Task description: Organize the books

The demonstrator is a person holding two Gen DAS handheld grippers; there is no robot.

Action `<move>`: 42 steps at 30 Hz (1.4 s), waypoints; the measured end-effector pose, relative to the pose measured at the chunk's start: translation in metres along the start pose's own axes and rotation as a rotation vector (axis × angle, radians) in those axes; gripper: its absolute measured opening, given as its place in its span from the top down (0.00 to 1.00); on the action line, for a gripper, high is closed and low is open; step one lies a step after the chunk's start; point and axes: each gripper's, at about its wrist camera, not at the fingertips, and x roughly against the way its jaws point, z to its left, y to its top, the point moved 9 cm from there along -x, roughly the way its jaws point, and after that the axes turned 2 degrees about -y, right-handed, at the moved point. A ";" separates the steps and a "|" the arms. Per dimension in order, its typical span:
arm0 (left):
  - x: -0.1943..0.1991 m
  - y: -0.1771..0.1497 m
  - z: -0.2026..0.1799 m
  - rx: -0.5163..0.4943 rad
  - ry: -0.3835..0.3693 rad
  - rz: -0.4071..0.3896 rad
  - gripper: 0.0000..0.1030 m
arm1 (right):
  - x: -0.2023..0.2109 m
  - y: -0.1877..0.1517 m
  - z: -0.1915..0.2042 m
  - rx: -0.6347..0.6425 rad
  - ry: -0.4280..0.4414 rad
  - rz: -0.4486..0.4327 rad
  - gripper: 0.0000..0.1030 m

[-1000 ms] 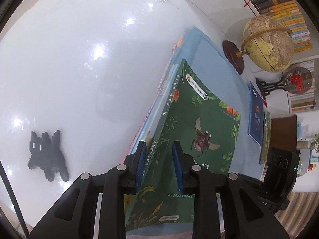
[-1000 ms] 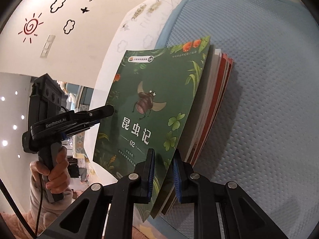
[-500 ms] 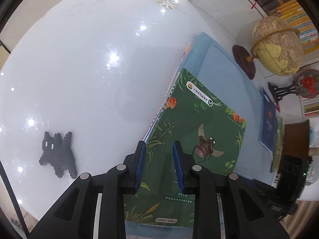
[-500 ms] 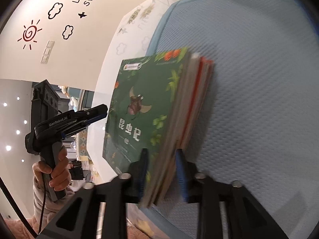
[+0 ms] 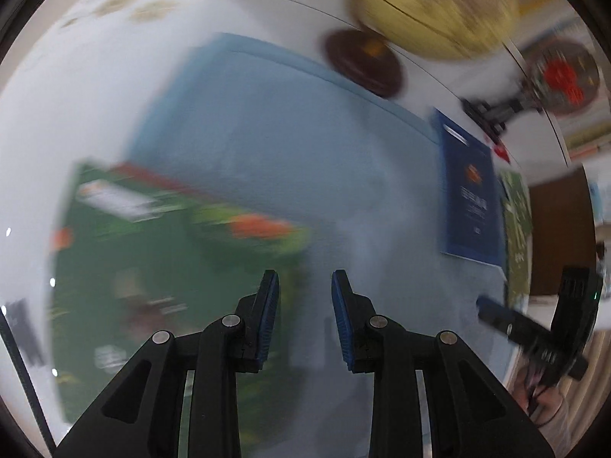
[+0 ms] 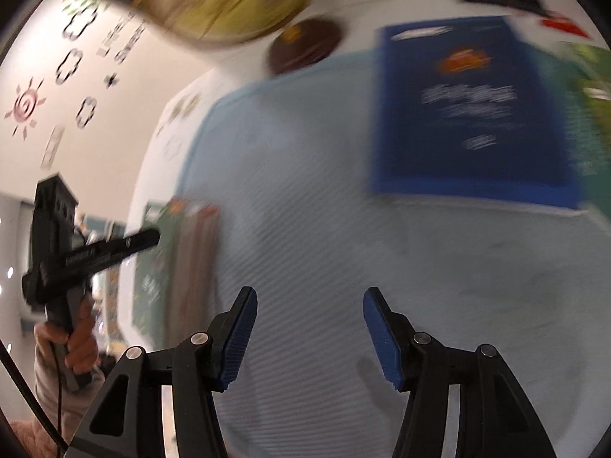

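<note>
Risk: your empty, just-widened right gripper point(image 6: 309, 334) and bare left gripper point(image 5: 304, 315) could overshoot the blue book point(image 6: 469, 110) ahead, nudging it.

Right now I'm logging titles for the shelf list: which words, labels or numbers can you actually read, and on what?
None can be read; motion blur smears everything.
Blue book: white lines of print, blurred.
Green book: white label and title, blurred.
Wall lettering: unreadable.
Left hand-held gripper, side print: too blurred.

Both wrist views look steeply down, sharing the blue mat point(image 5: 267, 145).
</note>
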 end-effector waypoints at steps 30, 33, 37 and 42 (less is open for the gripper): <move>-0.120 0.006 -0.169 -0.173 -0.131 0.085 0.71 | 0.011 0.065 -0.115 -0.013 -0.193 -0.074 0.46; -0.121 0.007 -0.172 -0.165 -0.137 0.079 0.71 | 0.003 0.074 -0.121 -0.028 -0.175 -0.058 0.44; -0.123 0.008 -0.174 -0.163 -0.126 0.072 0.70 | -0.001 0.069 -0.113 -0.004 -0.193 -0.041 0.33; -0.116 -0.007 -0.165 -0.182 -0.117 0.095 0.70 | 0.002 0.042 -0.108 -0.018 -0.136 0.007 0.32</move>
